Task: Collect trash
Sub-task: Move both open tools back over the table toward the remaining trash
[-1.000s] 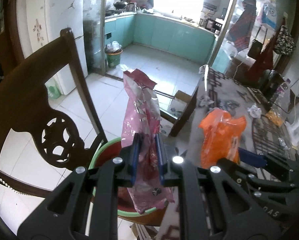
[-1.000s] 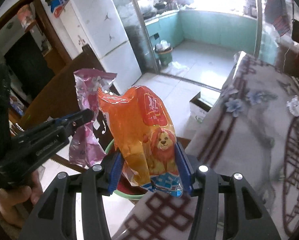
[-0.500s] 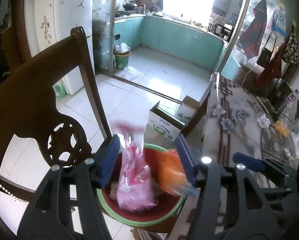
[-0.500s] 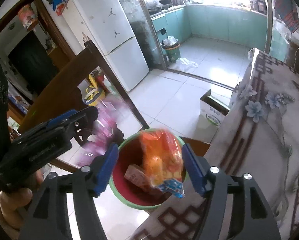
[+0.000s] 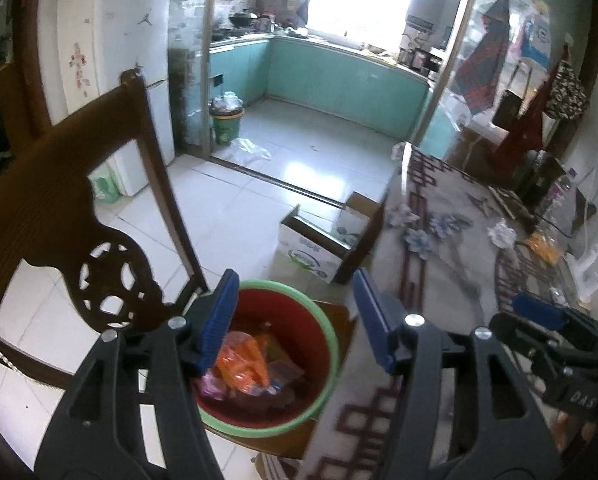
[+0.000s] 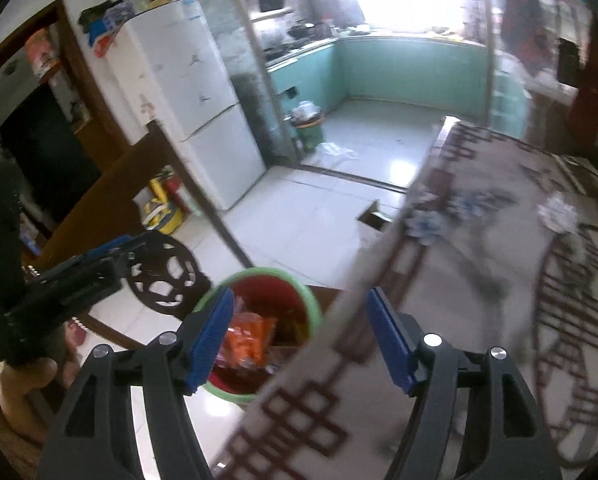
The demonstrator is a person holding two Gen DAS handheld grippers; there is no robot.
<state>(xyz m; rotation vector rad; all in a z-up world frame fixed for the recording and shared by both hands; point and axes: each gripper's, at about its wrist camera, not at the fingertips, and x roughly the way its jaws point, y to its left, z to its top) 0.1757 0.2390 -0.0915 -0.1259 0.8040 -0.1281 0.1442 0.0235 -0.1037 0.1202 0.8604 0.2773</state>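
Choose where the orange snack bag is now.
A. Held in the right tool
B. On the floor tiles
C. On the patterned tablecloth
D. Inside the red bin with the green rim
D: the orange snack bag lies among other wrappers inside the red bin, and both tools stand open with nothing between their pads.

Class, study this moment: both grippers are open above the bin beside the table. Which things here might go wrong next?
1. The red bin stands tight between the carved chair and the table edge; either open gripper, left or right, might knock it.
2. The crumpled white paper lies far across the table, so it may get overlooked.
3. The orange wrapper lies on top of the pile and might spill if the bin tips.
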